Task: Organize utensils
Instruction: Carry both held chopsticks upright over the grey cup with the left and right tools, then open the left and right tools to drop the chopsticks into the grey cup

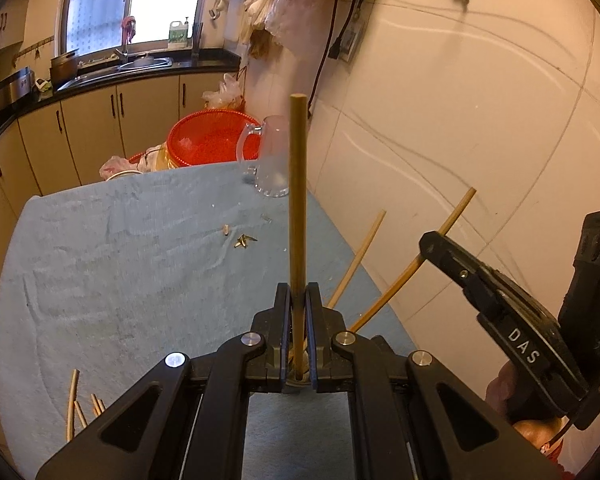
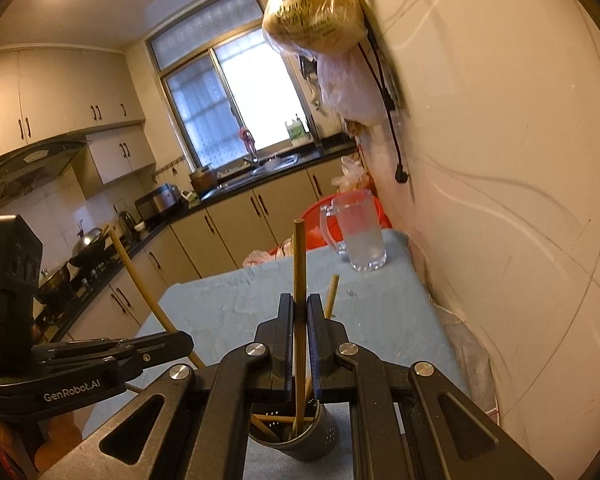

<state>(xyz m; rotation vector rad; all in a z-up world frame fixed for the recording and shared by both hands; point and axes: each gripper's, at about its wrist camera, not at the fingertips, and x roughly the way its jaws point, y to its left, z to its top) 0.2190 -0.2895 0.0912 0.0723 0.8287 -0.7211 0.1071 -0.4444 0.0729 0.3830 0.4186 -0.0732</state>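
Chopsticks (image 1: 298, 216) stood upright over blue-cloth table (image 1: 120, 272) in kitchen, beside glass mug (image 2: 358, 232). Left gripper (image 1: 298, 300) pinched one; right gripper (image 2: 300, 312) pinched another, lower end inside dark perforated holder (image 2: 300, 438).

Blue cloth (image 1: 100, 260) on the table, tan chopsticks (image 1: 298, 200), red basket (image 1: 208, 140) past its far edge. Clear glass mug (image 2: 358, 232) at far right corner; dark grey perforated holder (image 2: 304, 436) w/ small dot holes.

Warm dim light, window (image 1: 156, 0) glare, fisheye edges, slight blur
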